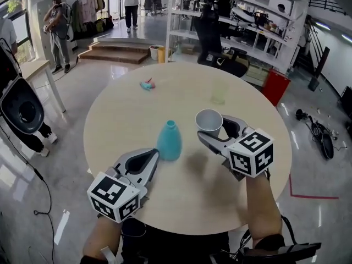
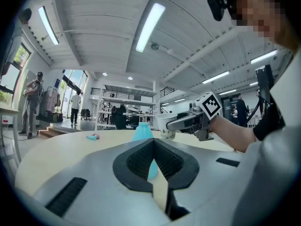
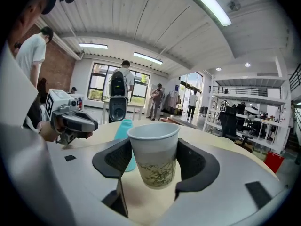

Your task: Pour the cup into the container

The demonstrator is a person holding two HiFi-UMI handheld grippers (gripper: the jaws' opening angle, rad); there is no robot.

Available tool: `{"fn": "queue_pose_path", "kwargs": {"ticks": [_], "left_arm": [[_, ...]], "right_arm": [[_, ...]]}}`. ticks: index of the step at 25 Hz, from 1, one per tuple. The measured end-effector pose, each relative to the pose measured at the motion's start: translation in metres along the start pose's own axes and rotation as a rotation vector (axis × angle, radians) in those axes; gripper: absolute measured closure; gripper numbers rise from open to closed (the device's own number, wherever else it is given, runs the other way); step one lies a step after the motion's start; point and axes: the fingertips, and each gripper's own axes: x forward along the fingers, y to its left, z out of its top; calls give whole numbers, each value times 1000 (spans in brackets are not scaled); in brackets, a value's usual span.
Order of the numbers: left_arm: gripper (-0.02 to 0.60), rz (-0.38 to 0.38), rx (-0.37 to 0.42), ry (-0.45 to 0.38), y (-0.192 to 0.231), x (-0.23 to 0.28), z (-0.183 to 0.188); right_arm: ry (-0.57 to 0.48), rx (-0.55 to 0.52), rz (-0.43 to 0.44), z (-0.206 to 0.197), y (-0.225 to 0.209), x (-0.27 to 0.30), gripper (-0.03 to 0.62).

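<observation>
Your right gripper (image 1: 215,130) is clamped on the white paper cup (image 1: 209,121), one jaw against each side of its wall. It holds the cup upright just to the right of the teal container (image 1: 169,142); judging by the shadow under it, the cup is lifted clear of the surface (image 1: 121,114). The container stands upright on the side of the round surface nearest you, its long axis vertical, broad at the base and narrowing to a small open neck. The pour turns on that neck: it lies to the left of the cup, so the cup probably has to go left until its lip hangs over the opening, then tip leftwards. The opening is small beside the cup's wide rim, so a slow tilt looks safer than a quick one. Your left gripper (image 1: 154,154) has its jaws together with nothing between them, and its tip sits just beside the container's lower left side; you cannot tell from here whether it touches. It is the gripper nearer the container and looks well placed to steady it. Beyond the container, on the far side of the surface, stand a pale translucent cup (image 1: 219,92) and a small pink and blue object (image 1: 147,84), both well apart from the container
</observation>
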Motion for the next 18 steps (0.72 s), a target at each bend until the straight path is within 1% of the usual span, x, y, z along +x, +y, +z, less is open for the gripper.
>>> {"fn": "queue_pose_path", "kwargs": {"ticks": [4,11,18], "left_arm": [[580,28,-9,5,15,-6,-2],[581,50,-10,23,30,-8,-8],[580,43,-21,16,35,-6,-8]], "right_arm": [[30,-89,2,13,9,12,289],[128,-333,-24,29,23,27,289],[182,-455,-37,37,31,32,290]]}}
